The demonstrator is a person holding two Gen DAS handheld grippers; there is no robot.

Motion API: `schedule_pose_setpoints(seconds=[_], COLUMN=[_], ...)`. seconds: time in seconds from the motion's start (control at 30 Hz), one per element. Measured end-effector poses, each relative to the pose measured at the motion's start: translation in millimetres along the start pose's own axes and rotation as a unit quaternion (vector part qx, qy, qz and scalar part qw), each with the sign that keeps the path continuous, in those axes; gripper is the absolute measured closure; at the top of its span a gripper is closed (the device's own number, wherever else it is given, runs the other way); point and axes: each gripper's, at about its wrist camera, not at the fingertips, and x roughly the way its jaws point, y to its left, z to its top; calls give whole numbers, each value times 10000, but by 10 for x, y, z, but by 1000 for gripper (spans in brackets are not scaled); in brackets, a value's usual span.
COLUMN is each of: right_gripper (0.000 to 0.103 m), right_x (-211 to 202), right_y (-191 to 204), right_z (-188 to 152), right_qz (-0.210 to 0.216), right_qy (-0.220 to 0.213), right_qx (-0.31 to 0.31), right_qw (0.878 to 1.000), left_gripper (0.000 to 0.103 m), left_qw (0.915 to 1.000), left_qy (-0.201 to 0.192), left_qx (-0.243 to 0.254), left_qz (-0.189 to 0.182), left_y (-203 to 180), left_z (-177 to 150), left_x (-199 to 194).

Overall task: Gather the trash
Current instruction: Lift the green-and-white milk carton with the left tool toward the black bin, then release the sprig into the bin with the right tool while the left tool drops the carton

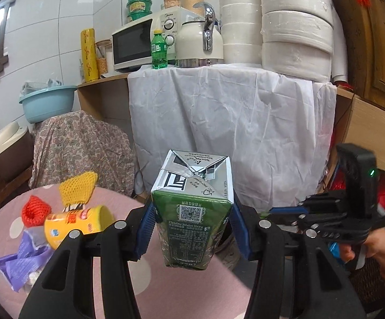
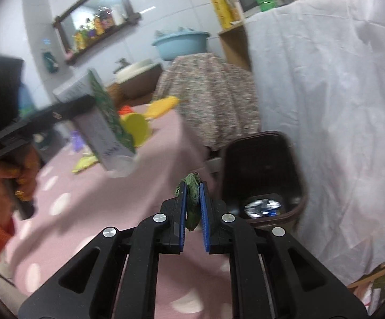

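Observation:
My left gripper [image 1: 192, 212] is shut on a green and silver drink carton [image 1: 192, 207] and holds it in the air past the edge of the pink dotted table [image 1: 144, 273]. The carton also shows in the right wrist view [image 2: 102, 125]. My right gripper [image 2: 193, 186] is shut on a crumpled green scrap [image 2: 192, 194], above the table edge and just left of a dark brown bin [image 2: 264, 175] on the floor. The bin holds a shiny wrapper [image 2: 261, 206]. On the table lie a yellow snack cup [image 1: 78, 224], red netting [image 1: 35, 211], yellow netting [image 1: 76, 188] and a purple wrapper [image 1: 19, 263].
A counter draped in white cloth [image 1: 232, 122] stands close behind the bin, with a microwave [image 1: 136, 42], kettle [image 1: 200, 42] and green bottle [image 1: 159, 50] on top. A floral-covered object [image 1: 80, 146] with a blue basin [image 1: 46, 101] stands at the left.

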Motion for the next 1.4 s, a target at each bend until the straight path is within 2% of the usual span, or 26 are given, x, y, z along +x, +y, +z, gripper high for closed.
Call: schedule_pose_setpoints(seconds=[0.2,0.37,0.5,0.53,0.57,0.6,0.63,0.7,0.8,1.0,1.1,1.2,1.4], right_gripper=[92,92,91,86,69,57,38,35,35,35,35,28,27], right_x=[442,936,1330,1395,1475,1530,1569,1565,1546,1272,1108,933,681], right_y=[-283,-543,-739,-792,-853,-892,-935,-1000,-1031,-971,-977,-982,-1004], right_z=[48,26,-6,-30,-62,-82,-112,-175,-253,-356,-401,-463,-595], right_qz=[-600,-1072,-1229,-1251,-1335,-1405,-1456,-1453,-1477,-1453,-1465,-1447,-1469], right_qy=[321,606,772,793,806,812,789,627,615,536,461,371,326], right_qx=[90,249,394,422,449,480,538,671,743,574,593,603,699], right_qw=[9976,9921,9886,9881,9868,9856,9847,9851,9843,9863,9864,9869,9861], left_gripper=[52,52,52,52,52,52,52,52,52,52,52,52,52], left_qw=[9998,9992,9976,9971,9966,9961,9952,9941,9932,9901,9863,9818,9748], left_qy=[168,370,645,709,765,817,885,970,1088,1341,1549,1781,2064], left_qx=[-79,-161,-254,-273,-298,-341,-416,-479,-402,-418,-558,-638,-832], left_qz=[-37,-47,-32,0,27,29,13,40,76,72,124,151,145], left_y=[-200,-261,-253,-241,-229,-222,-202,-188,-222,-280,-271,-270,-278], left_z=[281,335,318,308,300,296,288,280,268,303,282,248,181], left_x=[372,697,967,1036,1098,1156,1224,1327,1467,1764,1966,2162,2386])
